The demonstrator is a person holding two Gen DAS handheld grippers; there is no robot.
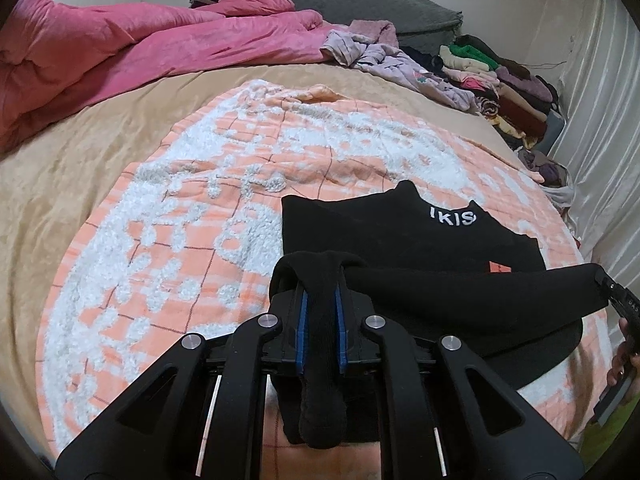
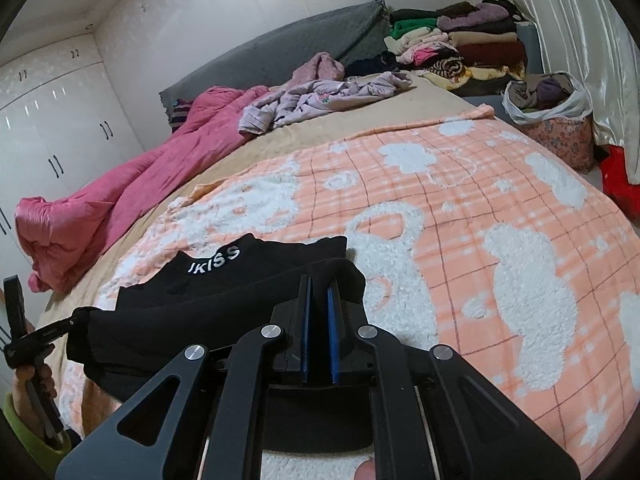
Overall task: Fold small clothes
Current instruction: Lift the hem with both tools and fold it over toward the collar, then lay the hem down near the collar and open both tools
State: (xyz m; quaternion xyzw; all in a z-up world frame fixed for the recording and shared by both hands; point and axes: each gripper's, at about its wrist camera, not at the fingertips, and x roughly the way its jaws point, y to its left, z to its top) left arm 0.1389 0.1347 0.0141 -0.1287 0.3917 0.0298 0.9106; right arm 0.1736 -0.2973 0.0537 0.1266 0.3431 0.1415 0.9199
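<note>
I have the black top's (image 1: pixel 420 240) lifted edge pinched tight in both the left gripper (image 1: pixel 320 308) and right gripper (image 2: pixel 319 300), stretched three-to-nine between them, its collar lying flat on the blanket (image 1: pixel 180 240) toward twelve o'clock.

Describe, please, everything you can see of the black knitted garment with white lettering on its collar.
The black knitted garment with white lettering on its collar is soft, matte and thick. Its far part lies flat on the orange-and-white checked fleece blanket, collar away from the cameras, with a small orange tag on it. Its near edge is lifted and folded over towards the collar, stretched between the left gripper and right gripper, both shut on the fabric.
</note>
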